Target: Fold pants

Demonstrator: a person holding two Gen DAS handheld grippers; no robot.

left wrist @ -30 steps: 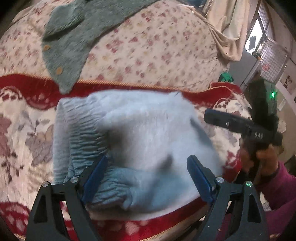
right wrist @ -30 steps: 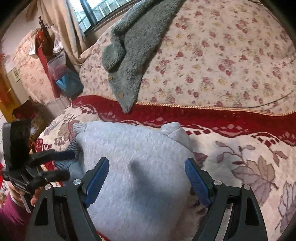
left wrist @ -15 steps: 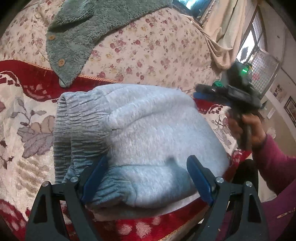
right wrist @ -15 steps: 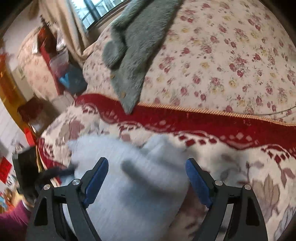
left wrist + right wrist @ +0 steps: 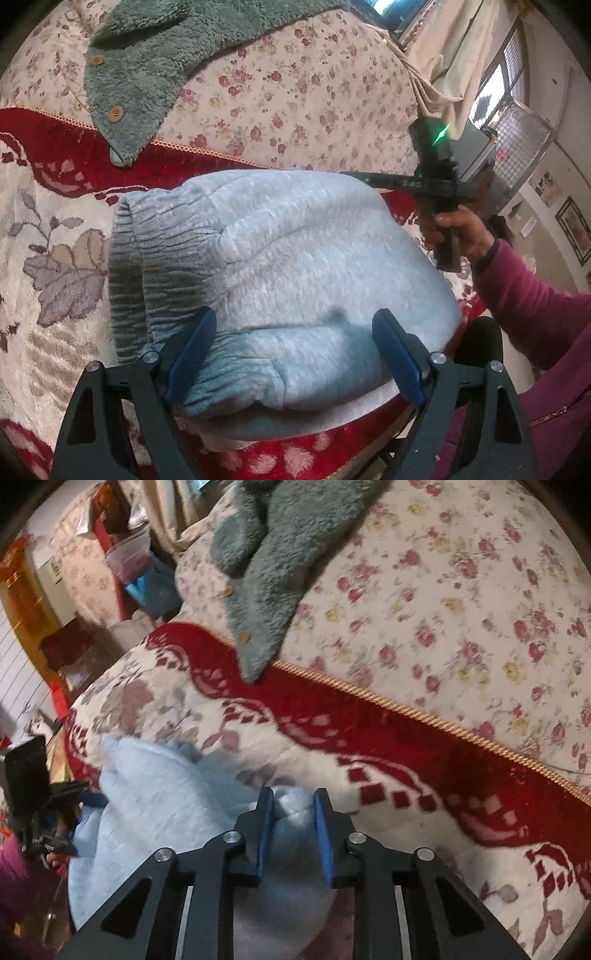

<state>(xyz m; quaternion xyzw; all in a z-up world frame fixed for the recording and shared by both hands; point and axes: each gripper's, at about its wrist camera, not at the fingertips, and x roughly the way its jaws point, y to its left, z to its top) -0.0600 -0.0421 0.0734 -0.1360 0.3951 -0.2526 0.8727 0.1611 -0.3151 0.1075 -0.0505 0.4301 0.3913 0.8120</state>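
Observation:
The light blue fleece pants (image 5: 280, 258) lie folded into a thick bundle on the red and cream floral blanket (image 5: 55, 221), the ribbed waistband at the left. My left gripper (image 5: 295, 347) is open, its blue pads on either side of the bundle's near edge. My right gripper (image 5: 293, 819) is shut on a fold of the pants (image 5: 166, 805) at the bundle's far right edge. In the left wrist view the right gripper (image 5: 373, 181) reaches in from the right, held by a hand in a magenta sleeve. The left gripper (image 5: 85, 797) shows at the left of the right wrist view.
A green fleece garment with buttons (image 5: 155, 62) lies on the rose-print bedspread (image 5: 295, 92) behind the blanket. Curtains and a window (image 5: 495, 74) are at the far right. Boxes and bags (image 5: 125, 565) stand beside the bed.
My right gripper was open over the pants; it has moved to the bundle's edge and shut on a fold. My left gripper has stayed open at the near edge.

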